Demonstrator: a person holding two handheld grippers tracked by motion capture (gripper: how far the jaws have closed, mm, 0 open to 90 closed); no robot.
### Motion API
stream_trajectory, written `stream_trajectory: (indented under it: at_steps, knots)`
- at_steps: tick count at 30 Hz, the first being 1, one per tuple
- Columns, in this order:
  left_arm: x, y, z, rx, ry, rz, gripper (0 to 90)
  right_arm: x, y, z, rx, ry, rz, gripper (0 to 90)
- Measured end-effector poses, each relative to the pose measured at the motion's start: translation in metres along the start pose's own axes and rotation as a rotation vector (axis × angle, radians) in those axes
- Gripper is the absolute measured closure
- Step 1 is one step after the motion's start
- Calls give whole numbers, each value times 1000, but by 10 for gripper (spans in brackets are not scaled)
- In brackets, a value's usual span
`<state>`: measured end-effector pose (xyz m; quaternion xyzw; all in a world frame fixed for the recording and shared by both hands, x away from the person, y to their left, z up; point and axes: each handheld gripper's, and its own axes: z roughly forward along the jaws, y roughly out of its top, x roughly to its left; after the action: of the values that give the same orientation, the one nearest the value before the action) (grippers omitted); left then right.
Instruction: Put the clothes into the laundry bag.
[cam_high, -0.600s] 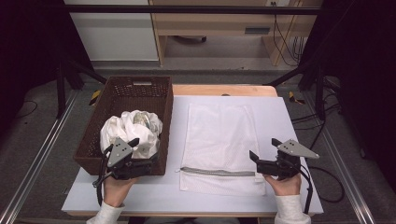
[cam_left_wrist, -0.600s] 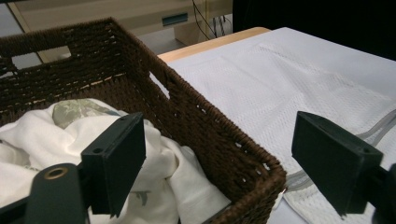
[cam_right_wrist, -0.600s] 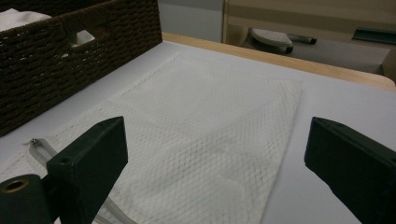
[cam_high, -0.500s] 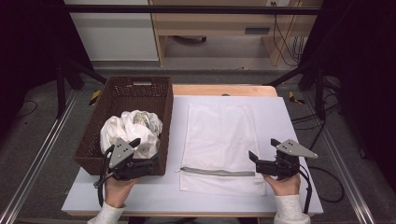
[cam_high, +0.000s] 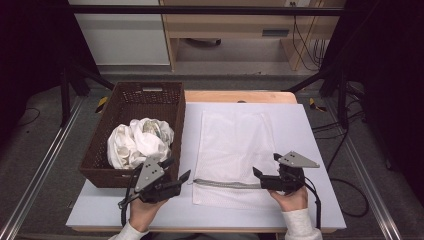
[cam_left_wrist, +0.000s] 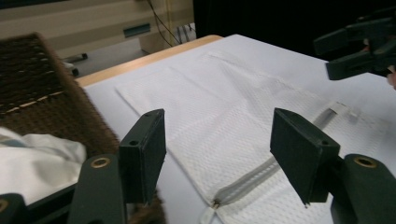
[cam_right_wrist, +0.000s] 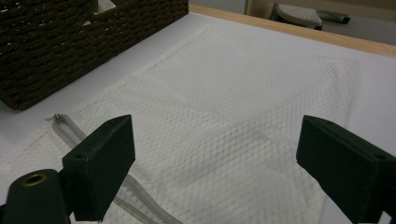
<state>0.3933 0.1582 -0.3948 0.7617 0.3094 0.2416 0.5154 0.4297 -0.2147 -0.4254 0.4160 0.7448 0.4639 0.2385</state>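
Observation:
A white mesh laundry bag (cam_high: 235, 145) lies flat on the white table, its zipper (cam_high: 225, 183) running along the near edge. To its left, a brown wicker basket (cam_high: 127, 107) holds crumpled white clothes (cam_high: 137, 142). My left gripper (cam_high: 177, 170) is open at the basket's near right corner, just left of the zipper's end (cam_left_wrist: 247, 179). My right gripper (cam_high: 266, 165) is open over the bag's near right part. From the left gripper (cam_left_wrist: 219, 135) I see the bag (cam_left_wrist: 233, 107) ahead. The right gripper (cam_right_wrist: 215, 149) hovers above the mesh (cam_right_wrist: 243, 93), nothing held.
The table's wooden far edge (cam_high: 240, 96) borders the floor. A wooden shelf unit (cam_high: 235, 25) stands behind. Dark frame legs (cam_high: 75, 75) flank the table. Bare white tabletop (cam_high: 310, 130) lies right of the bag. The other gripper (cam_left_wrist: 359, 46) shows at the upper right of the left gripper view.
Both grippers have shifted inward: the left one to the right toward the zipper's end, the right one to the left over the bag. Both stay open.

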Motion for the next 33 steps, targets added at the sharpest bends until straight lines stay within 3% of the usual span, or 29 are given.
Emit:
stream_trajectory:
  at_steps: [3,5,10,18,21,26,33]
  knots:
    - [-12,-3,11,30,-38,8,386,5,-1,4,5,17,-7,147]
    - [-22,-8,20,54,-49,42,407,9,-2,7,10,34,-11,166]
    - [-42,-27,49,166,-129,76,512,17,-8,19,69,75,-29,225]
    - [-53,-46,72,261,-207,73,661,31,-16,35,152,100,-74,307]
    - [-53,-49,75,281,-220,69,720,34,-19,38,164,107,-80,345]
    - [-56,-55,82,316,-221,92,796,39,-24,46,230,117,-98,449]
    - [-61,-60,88,339,-231,97,827,43,-29,52,271,113,-138,541]
